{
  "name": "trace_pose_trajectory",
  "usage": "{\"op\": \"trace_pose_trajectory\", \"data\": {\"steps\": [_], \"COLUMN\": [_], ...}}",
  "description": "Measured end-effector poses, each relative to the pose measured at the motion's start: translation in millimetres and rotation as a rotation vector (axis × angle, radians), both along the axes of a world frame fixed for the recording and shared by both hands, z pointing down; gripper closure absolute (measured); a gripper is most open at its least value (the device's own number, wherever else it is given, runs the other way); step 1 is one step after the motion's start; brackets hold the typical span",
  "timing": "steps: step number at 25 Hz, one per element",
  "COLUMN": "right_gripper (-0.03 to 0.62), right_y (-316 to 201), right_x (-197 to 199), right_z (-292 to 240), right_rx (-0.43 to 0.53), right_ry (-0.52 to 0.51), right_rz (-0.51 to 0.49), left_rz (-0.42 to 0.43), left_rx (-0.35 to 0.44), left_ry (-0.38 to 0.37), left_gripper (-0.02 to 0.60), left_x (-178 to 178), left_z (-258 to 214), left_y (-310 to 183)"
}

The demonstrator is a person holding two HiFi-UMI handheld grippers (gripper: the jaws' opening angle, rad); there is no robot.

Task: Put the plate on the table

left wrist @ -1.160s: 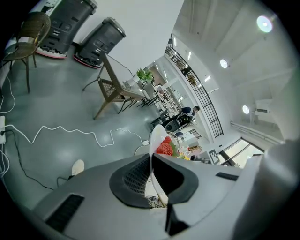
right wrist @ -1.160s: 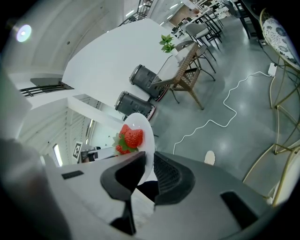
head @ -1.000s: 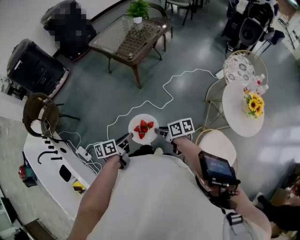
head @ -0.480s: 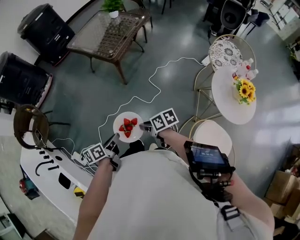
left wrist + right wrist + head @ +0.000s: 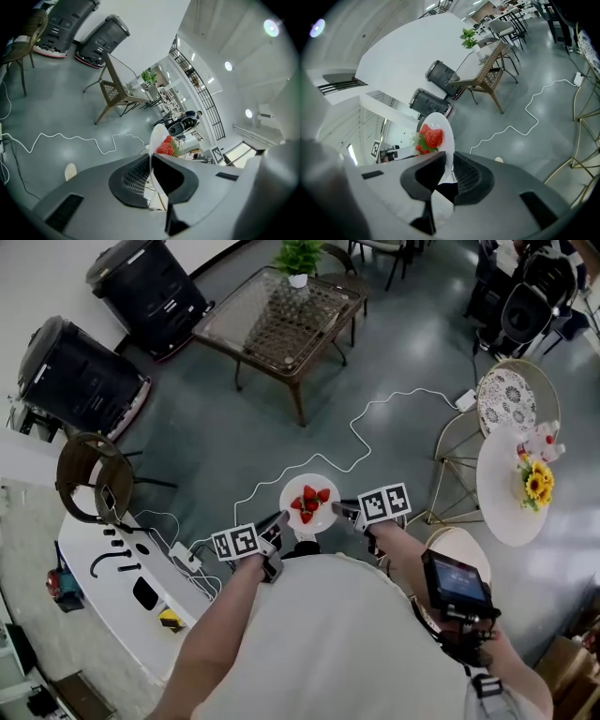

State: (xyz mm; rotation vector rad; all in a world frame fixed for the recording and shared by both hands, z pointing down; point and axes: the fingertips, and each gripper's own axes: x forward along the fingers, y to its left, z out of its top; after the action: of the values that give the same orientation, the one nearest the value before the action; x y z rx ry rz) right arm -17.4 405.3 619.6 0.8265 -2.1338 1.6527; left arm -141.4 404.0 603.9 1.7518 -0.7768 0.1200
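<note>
Left tool [image 5: 279, 524], right tool [image 5: 343, 512], seemingly clamping plate [image 5: 324, 517]

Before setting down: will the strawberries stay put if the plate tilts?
Likely not: the strawberries lie loose on a shallow plate and may roll or slide. The plate looks rigid, pinched at opposite rims by the left gripper and right gripper; sagging seems unlikely.

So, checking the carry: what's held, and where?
The plate of strawberries, by its rim: left claw on one edge, right claw on the opposite.
</note>
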Motion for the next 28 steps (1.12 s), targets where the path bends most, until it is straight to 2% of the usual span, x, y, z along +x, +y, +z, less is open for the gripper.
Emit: {"op": "trace_pose_trajectory", "data": {"steps": [11,16,28], "right_gripper": [0.556,0.556,0.556], "right_y": [-84,-117,-157], "right_x": [-17,-38,-73], "right_z": [-3,-5,-5], "right_rx": [0.001,-0.014,0.013], "right_ry": [0.012,0.013,0.059], "right_rz": [0.061,0.085,0.031], "left_rz": [0.019,0.027,-0.021], "left_rx": [-0.017,-0.016,-0.036], "left_ry": [0.021,0.029,0.064], "left_gripper": [0.571,0.571,0.571], "left_x": [-19,-40,-75], "left_z": [3,4,4], "left_y": [-85,-119,-153]}}
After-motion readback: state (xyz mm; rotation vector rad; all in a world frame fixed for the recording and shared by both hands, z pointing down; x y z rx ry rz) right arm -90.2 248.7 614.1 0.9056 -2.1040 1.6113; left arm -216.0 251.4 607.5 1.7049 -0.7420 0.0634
